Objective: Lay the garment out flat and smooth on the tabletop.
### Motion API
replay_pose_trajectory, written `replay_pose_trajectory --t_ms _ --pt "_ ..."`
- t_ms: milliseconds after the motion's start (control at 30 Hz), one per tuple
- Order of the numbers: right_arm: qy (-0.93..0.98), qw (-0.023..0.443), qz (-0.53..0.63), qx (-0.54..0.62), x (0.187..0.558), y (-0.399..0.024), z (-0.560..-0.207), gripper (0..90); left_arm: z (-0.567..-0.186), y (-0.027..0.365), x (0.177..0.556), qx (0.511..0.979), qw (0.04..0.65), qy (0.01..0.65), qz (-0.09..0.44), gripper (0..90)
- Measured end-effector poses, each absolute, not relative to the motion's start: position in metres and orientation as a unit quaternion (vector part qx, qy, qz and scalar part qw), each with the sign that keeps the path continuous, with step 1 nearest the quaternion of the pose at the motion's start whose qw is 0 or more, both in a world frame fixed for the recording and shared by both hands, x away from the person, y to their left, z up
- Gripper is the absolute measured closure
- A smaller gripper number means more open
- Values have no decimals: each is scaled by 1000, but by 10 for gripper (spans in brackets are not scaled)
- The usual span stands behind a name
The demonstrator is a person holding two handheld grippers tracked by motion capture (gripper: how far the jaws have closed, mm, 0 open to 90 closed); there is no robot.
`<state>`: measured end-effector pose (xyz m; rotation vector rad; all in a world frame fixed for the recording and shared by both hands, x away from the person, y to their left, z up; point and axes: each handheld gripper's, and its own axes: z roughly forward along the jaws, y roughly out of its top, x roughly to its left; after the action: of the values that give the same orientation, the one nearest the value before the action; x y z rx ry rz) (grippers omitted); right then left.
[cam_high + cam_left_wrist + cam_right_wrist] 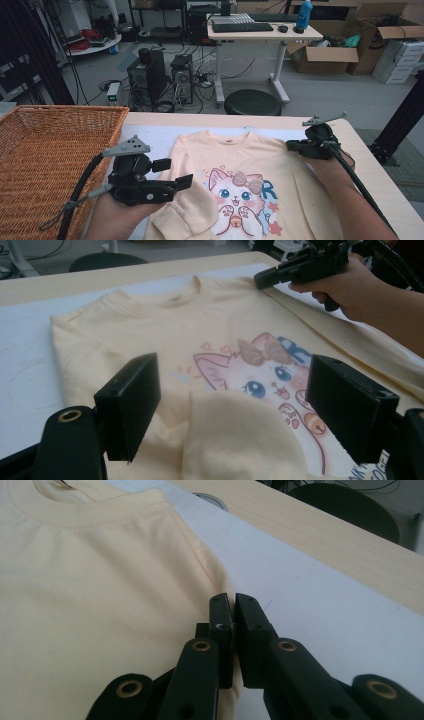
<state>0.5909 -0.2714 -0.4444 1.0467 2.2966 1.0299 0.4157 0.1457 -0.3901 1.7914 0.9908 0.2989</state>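
Two grippers over yellow cat shirt (235,175), shirt flat on white mat (155,137) on table (370,165). Right gripper (233,611) clenched on shirt's shoulder edge, near table's far right side. Left gripper (232,400) jaws wide apart, nothing pinched, folded sleeve (240,440) between them. Big wicker basket (45,165) close on left. Bare mat beyond shirt's collar.

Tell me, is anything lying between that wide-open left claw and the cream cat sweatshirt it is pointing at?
Nothing visible does. The left gripper hangs open over the sweatshirt, with the folded sleeve right between its jaws. The right gripper is pinched shut at the shoulder edge.
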Motion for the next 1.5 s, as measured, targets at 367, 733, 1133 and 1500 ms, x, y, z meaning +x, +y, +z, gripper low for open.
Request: replay_pose_trajectory --t_ms 367,733,1133,1500 --pt "813 218 385 378 580 -271 -440 631 -388 152 417 739 517 414 127 225" --pt "814 223 411 344 524 -269 -416 563 -380 174 410 728 521 423 138 220" --pt "801 186 470 320 416 -259 -418 518 -428 152 383 769 451 443 94 289" --pt "796 219 471 311 366 -274 -404 527 -444 124 360 820 352 396 216 714"
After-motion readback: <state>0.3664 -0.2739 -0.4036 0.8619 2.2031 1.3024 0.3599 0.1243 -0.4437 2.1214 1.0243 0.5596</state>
